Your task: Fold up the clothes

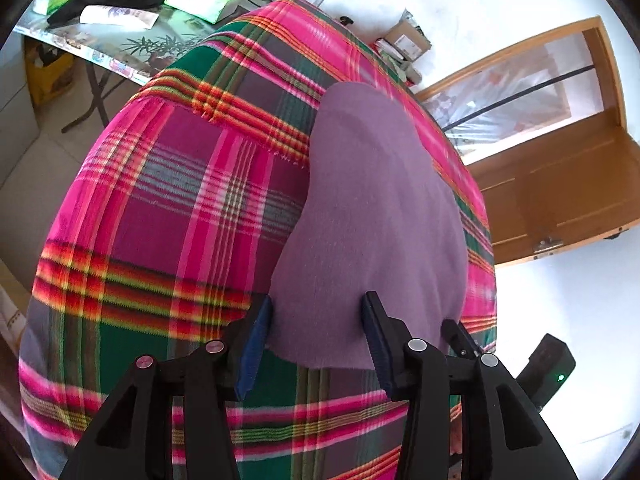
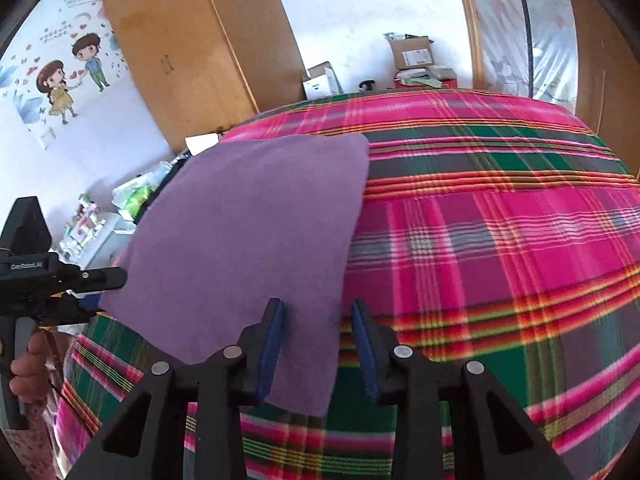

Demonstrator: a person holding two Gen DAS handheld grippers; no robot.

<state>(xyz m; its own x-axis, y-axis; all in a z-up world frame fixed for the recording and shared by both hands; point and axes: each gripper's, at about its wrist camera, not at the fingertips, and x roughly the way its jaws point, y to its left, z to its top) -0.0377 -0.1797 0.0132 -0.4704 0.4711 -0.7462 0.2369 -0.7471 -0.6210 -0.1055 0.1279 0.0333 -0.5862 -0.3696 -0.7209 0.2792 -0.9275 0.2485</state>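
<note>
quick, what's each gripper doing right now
left gripper: open, astride the purple cloth edge, not clamped.
right gripper: open, over the same cloth's corner, holding nothing.

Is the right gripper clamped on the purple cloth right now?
No. The right gripper stands open over the near corner of the purple cloth, its blue pads apart with cloth and plaid blanket showing between them.

My left gripper (image 1: 316,336) level, jaws parted, blue pads (image 1: 256,340) pointing to twelve o'clock, my right gripper (image 2: 318,334) likewise spread wide, my hand (image 2: 28,372) at nine o'clock gripping the left handle
</note>
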